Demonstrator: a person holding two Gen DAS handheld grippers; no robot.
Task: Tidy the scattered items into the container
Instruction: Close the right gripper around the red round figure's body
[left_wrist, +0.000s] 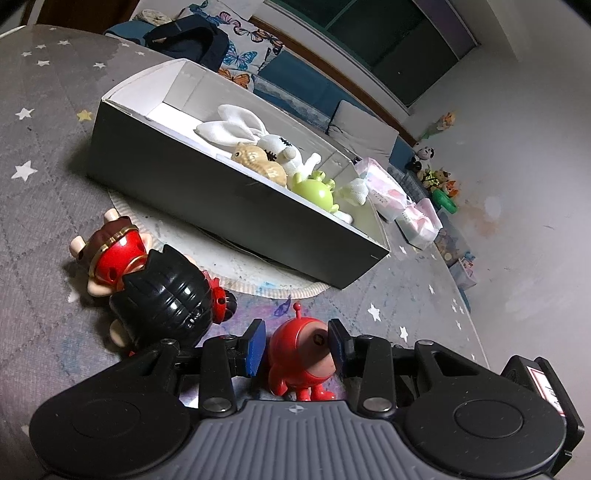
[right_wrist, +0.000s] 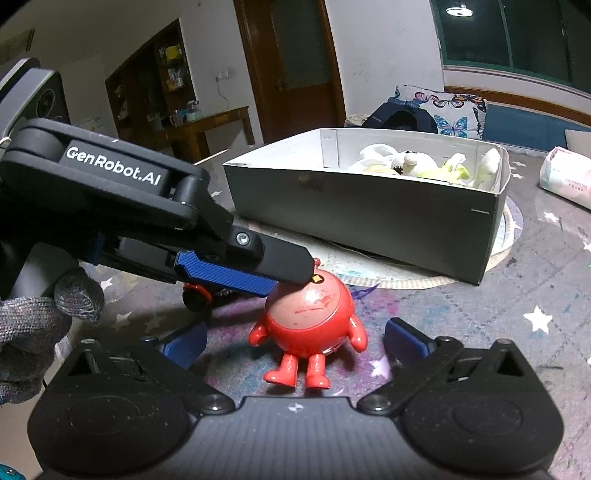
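Red plastic catches the eye first: a round red toy (right_wrist: 312, 319) stands on its little feet on the grey star-print mat (left_wrist: 44, 155), not yet in the box. The left tool (left_wrist: 297, 341) has it between its blue pads (left_wrist: 255, 345), both pads against the round body, so it grips the toy; from the right-hand camera that tool reaches in from the left, with a gloved hand (right_wrist: 33, 325) behind it. Left of the left tool, just beside it, lies a black-and-red figure (left_wrist: 162, 291) on its side. Ahead of both tools sits the dark box (left_wrist: 229, 199) with white inner walls, resting on a pale round mat (left_wrist: 236, 266); inside are a white rabbit (left_wrist: 258, 136), a tan toy (left_wrist: 258, 162) and a green toy (left_wrist: 314, 188). The right tool (right_wrist: 295, 343) stands wide open, its fingers either side of the red toy and clear of it. Right of the box lie pink-and-white packets (left_wrist: 399, 199).
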